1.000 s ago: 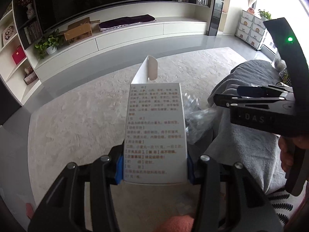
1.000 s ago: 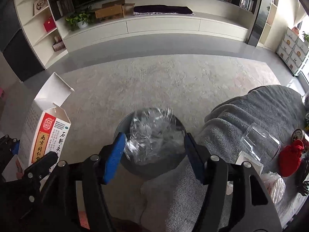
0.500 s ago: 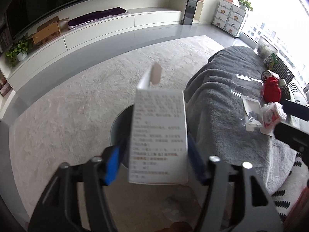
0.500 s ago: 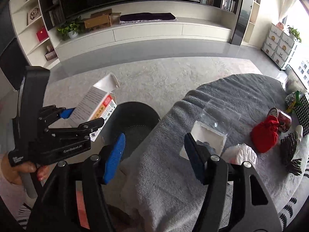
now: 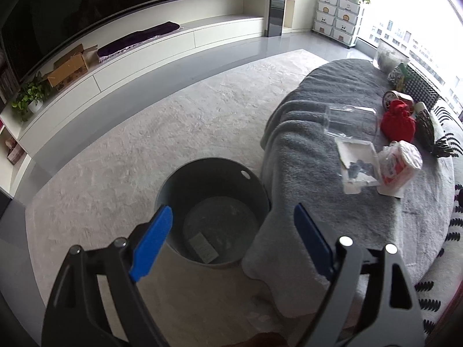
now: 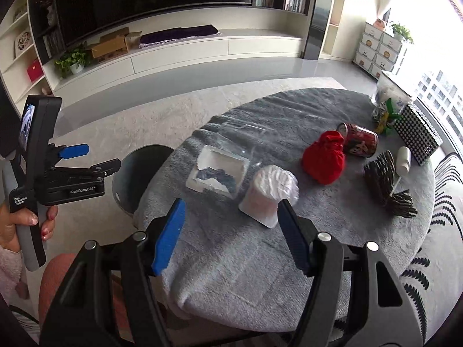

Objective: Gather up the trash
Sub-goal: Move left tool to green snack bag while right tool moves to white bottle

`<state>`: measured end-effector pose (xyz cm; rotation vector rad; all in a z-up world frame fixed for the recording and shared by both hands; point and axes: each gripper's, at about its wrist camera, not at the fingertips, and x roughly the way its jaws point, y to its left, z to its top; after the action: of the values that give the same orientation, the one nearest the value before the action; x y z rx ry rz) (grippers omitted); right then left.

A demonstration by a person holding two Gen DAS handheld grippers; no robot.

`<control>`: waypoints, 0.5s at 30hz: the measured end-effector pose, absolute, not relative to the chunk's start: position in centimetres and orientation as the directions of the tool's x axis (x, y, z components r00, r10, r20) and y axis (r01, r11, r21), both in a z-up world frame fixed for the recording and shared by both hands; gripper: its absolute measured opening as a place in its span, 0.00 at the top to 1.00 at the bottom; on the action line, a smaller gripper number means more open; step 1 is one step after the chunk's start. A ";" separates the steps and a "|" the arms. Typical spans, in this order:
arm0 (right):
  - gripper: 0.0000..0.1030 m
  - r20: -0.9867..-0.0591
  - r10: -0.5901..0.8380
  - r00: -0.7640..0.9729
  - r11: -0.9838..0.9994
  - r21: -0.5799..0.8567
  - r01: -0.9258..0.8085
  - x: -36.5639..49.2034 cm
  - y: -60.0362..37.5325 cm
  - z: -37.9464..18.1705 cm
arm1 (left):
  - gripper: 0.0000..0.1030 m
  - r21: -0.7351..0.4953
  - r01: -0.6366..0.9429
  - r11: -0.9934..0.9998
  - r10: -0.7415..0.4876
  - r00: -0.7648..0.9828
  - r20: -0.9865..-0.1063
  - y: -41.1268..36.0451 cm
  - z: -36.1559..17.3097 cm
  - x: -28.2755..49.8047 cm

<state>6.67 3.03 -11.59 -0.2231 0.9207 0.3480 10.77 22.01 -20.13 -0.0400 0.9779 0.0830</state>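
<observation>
My left gripper (image 5: 231, 241) is open and empty above the round grey bin (image 5: 212, 170) on the carpet; the white box (image 5: 204, 248) lies inside on the bin's bottom. In the right wrist view the left gripper (image 6: 95, 159) hangs over the bin (image 6: 127, 173). My right gripper (image 6: 231, 231) is open and empty over the grey-covered table (image 6: 260, 260), just short of a white crumpled wrapper (image 6: 270, 195). A torn white packet (image 6: 217, 170), clear plastic (image 6: 240, 136), a red pouch (image 6: 324, 159) and a red can (image 6: 358, 143) lie beyond.
A dotted box (image 6: 419, 133), a white bottle (image 6: 403, 159), dark pinecone-like pieces (image 6: 387, 185) and a clear tub (image 6: 390, 89) sit at the table's far right. A long white TV bench (image 5: 115, 66) runs along the back wall, with carpet (image 5: 144, 144) between.
My left gripper opened and the white box dropped into the bin. My right gripper let go of the clear plastic into the bin earlier and swung right over the table.
</observation>
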 end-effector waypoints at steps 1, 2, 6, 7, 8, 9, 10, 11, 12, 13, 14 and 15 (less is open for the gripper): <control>0.38 -0.808 0.189 0.558 0.928 -0.039 -0.370 6.7 2.2 -11.6 | 0.17 -0.002 -0.073 0.997 0.039 0.557 -0.829 21.1 -20.0 10.7; 0.38 -0.808 0.177 0.562 0.936 -0.039 -0.351 6.6 1.2 -11.6 | 0.17 -0.005 -0.059 0.998 0.029 0.557 -0.830 20.2 -19.8 10.7; 0.38 -0.807 0.127 0.577 0.962 -0.042 -0.271 6.3 -3.0 -11.3 | 0.17 -0.020 0.009 1.000 -0.021 0.562 -0.827 16.3 -19.0 10.6; 0.38 -0.805 0.113 0.582 0.968 -0.044 -0.248 6.2 -4.3 -11.2 | 0.17 -0.021 0.028 0.999 -0.034 0.566 -0.824 15.1 -18.6 10.7; 0.38 -0.803 0.101 0.588 0.973 -0.045 -0.228 6.1 -5.4 -11.0 | 0.17 -0.024 0.045 0.999 -0.045 0.567 -0.822 14.2 -18.3 10.8; 0.38 -0.800 0.090 0.593 0.977 -0.046 -0.210 6.1 -6.3 -10.9 | 0.17 -0.027 0.060 0.998 -0.056 0.570 -0.820 13.4 -18.1 10.8; 0.38 -0.797 0.076 0.599 0.981 -0.049 -0.190 6.0 -7.5 -10.6 | 0.17 -0.031 0.078 0.996 -0.070 0.572 -0.817 12.3 -17.7 11.0; 0.38 -0.794 0.061 0.605 0.984 -0.054 -0.170 5.9 -8.6 -10.4 | 0.17 -0.032 0.097 0.995 -0.082 0.575 -0.814 11.1 -17.4 11.2; 0.38 -0.791 0.048 0.610 0.987 -0.057 -0.153 5.9 -9.8 -10.1 | 0.17 -0.035 0.115 0.993 -0.095 0.577 -0.811 10.1 -17.1 11.3; 0.38 -0.788 0.039 0.614 0.989 -0.059 -0.138 5.9 -11.0 -9.9 | 0.17 -0.033 0.136 0.990 -0.106 0.579 -0.808 8.9 -16.9 11.4; 0.38 -0.786 0.028 0.618 0.991 -0.061 -0.123 5.9 -12.1 -9.8 | 0.17 -0.030 0.157 0.987 -0.117 0.582 -0.805 7.6 -16.6 11.6; 0.38 -0.782 0.017 0.623 0.992 -0.062 -0.106 5.9 -13.4 -9.6 | 0.17 -0.028 0.175 0.984 -0.127 0.585 -0.801 6.3 -16.3 11.8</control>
<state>5.92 -13.40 -9.63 -0.1055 0.8965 0.0707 11.83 6.34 -16.35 0.0555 0.9295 -0.1763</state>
